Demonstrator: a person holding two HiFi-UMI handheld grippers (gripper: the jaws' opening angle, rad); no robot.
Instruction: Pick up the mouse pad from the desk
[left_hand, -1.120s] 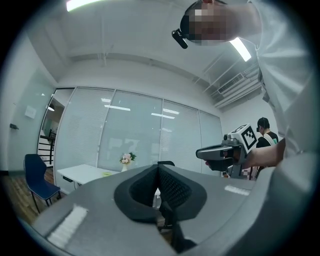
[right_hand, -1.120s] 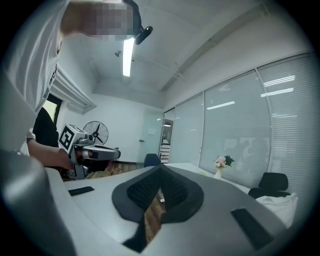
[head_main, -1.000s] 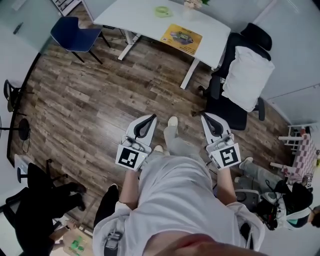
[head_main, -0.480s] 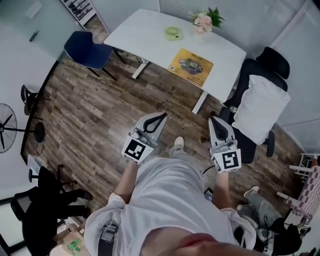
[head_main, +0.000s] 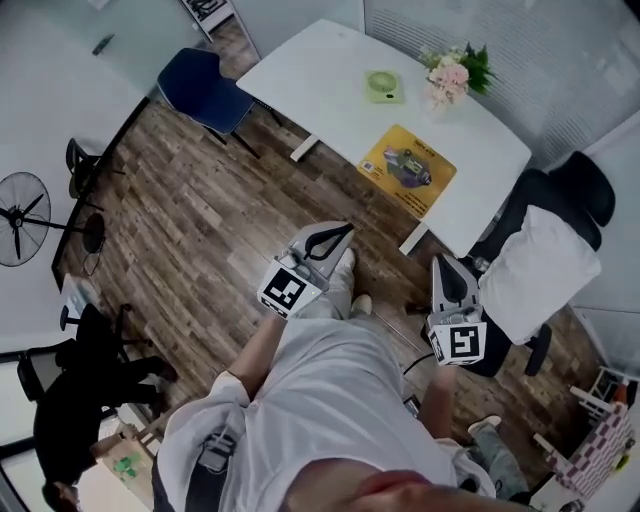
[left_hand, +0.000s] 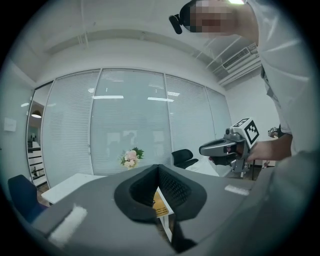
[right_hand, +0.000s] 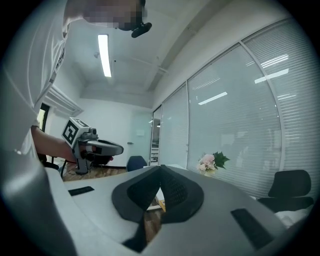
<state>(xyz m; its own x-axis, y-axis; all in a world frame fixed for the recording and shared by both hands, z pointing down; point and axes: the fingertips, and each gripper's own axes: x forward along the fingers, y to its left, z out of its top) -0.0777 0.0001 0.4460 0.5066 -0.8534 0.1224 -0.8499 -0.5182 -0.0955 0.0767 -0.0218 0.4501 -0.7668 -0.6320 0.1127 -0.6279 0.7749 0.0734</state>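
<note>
Yellow mouse pad (left_hand: 160, 206), a sliver behind closed left tongs (left_hand: 158, 168)

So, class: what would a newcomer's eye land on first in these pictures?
The yellow rectangular mouse pad lies on the white desk, a pink flower bouquet beyond it. Nearer, over the wooden floor, the left gripper and right gripper point towards the desk, fingers shut and empty.

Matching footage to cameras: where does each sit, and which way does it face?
Head view: on the person's head, steeply down at desk, mouse pad; torso, left gripper, right gripper show.
Left gripper view: on that gripper, level toward the flowers; own jaws, right gripper show.
Right gripper view: on that gripper, likewise; own jaws, left gripper show.
All share the flowers.
</note>
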